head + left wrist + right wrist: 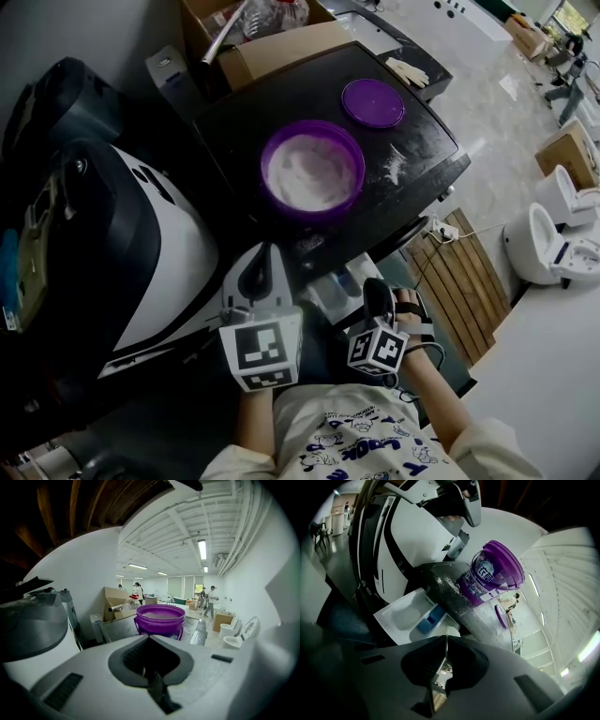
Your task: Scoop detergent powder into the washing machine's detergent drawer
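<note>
Grey jaws pressed together on both grippers, nothing pinched; scooping not begun.
Left gripper [262,267] and right gripper [377,292] hang just below the purple bucket [267,169] in the head view, each closed on nothing, with no scoop in sight. Bucket stands upright on the washing machine top [234,112], mouth up, holding white powder [314,173]; its lid [372,101] lies just beyond it. Below the bucket, the detergent drawer [401,616] is pulled out, long axis running from the machine front toward the person. Set-up looks done; all the scooping is left.
</note>
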`<state>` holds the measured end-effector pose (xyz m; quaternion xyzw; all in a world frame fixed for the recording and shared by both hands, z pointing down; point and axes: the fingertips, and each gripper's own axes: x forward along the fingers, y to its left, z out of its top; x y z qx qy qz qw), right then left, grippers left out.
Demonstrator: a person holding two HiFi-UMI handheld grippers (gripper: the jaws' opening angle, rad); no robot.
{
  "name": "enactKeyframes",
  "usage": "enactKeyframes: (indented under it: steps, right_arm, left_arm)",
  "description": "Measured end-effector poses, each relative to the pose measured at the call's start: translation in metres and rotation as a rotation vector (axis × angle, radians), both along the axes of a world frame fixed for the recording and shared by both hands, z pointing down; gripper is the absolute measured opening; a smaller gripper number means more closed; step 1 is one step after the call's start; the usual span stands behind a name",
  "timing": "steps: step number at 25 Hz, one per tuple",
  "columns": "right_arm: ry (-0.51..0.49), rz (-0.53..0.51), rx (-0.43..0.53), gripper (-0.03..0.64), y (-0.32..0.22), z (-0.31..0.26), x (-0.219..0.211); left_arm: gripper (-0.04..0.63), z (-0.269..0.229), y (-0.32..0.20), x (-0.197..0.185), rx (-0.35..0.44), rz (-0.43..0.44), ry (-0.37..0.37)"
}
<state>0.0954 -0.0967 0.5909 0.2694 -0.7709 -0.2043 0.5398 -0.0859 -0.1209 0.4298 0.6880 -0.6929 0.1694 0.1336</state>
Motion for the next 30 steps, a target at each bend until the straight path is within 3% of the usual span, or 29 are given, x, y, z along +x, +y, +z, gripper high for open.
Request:
enactKeyframes:
  steps: [18,26,30]
  right_arm:
    - [-0.022,0.033,-0.018,0.023,-0.003,0.0,-0.001]
    - [-0.263,0.202,-0.191,0.023,-0.008,-0.013,0.0]
    - [-0.435,0.306,-0.306,0.023,-0.01,-0.024,0.002]
  left_arm:
    - [0.002,-0.002,0.005,-0.008,0.008,-0.015,0.002]
    - [0.003,-0.01,0.002,-0.01,0.026,-0.014,0.013]
    - [0.002,-0.012,0.002,-0.01,0.031,-0.014,0.017]
